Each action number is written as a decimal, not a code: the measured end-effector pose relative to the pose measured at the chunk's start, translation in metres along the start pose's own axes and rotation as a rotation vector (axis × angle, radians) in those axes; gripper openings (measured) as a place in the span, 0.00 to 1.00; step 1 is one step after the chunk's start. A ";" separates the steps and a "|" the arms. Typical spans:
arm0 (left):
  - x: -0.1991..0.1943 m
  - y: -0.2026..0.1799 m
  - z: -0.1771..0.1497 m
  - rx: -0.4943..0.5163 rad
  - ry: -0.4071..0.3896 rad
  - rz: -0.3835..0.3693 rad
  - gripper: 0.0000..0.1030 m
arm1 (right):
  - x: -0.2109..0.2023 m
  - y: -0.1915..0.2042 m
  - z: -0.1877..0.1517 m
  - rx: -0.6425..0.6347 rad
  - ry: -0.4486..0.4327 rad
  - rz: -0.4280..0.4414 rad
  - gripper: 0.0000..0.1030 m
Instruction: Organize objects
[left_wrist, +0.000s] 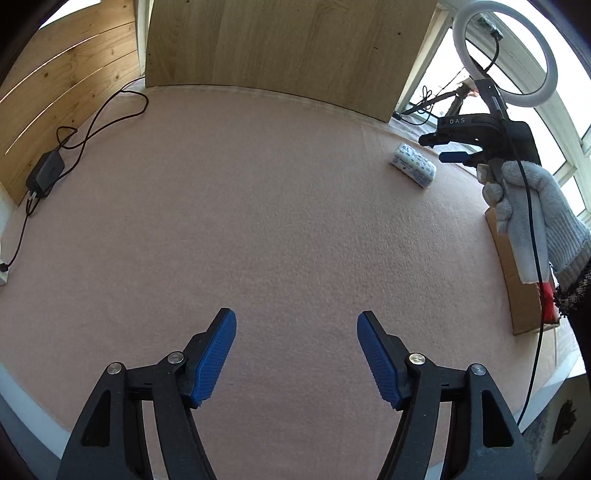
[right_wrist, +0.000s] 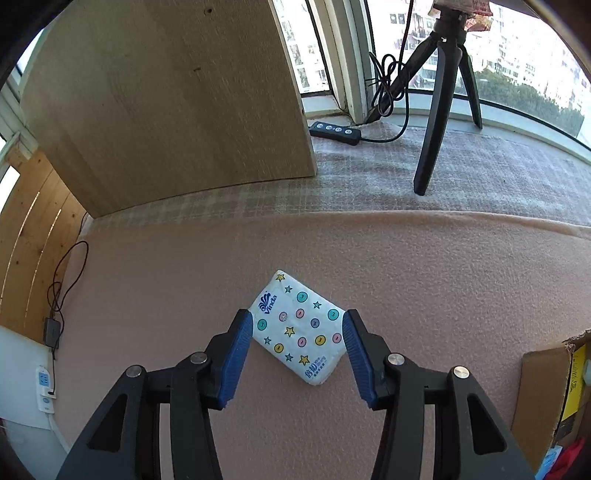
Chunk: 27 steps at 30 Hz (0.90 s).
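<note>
Right tongs (right_wrist: 297, 350) spread apart, tilted down over the pink bench (right_wrist: 443, 280), tissue pack (right_wrist: 301, 326) lying flat between the blue pads, not gripped. Gloved hand (left_wrist: 532, 195) holds their handle upright. Left tongs (left_wrist: 296, 360) also apart, nothing between, hovering low over bare cloth. Cardboard box (right_wrist: 543, 391) just right of the right tongs.

Cardboard box (right_wrist: 543, 398) cut by right edge; contents unclear.
</note>
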<state>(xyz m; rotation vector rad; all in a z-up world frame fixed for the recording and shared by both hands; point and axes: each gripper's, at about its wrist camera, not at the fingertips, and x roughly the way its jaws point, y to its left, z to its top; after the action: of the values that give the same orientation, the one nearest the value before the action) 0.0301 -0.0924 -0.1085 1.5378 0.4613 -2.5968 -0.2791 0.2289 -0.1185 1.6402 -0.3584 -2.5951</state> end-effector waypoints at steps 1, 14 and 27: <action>-0.002 0.007 -0.004 -0.016 -0.004 0.006 0.73 | 0.007 0.000 0.003 -0.004 0.004 -0.026 0.45; -0.017 0.068 -0.044 -0.150 0.003 0.020 0.74 | 0.039 0.006 0.029 0.014 0.020 -0.095 0.45; -0.025 0.082 -0.055 -0.187 0.000 0.012 0.74 | 0.058 0.025 0.014 -0.042 0.137 -0.059 0.40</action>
<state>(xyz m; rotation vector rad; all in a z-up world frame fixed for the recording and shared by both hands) 0.1073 -0.1556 -0.1291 1.4744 0.6713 -2.4639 -0.3192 0.1972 -0.1581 1.8282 -0.2504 -2.4935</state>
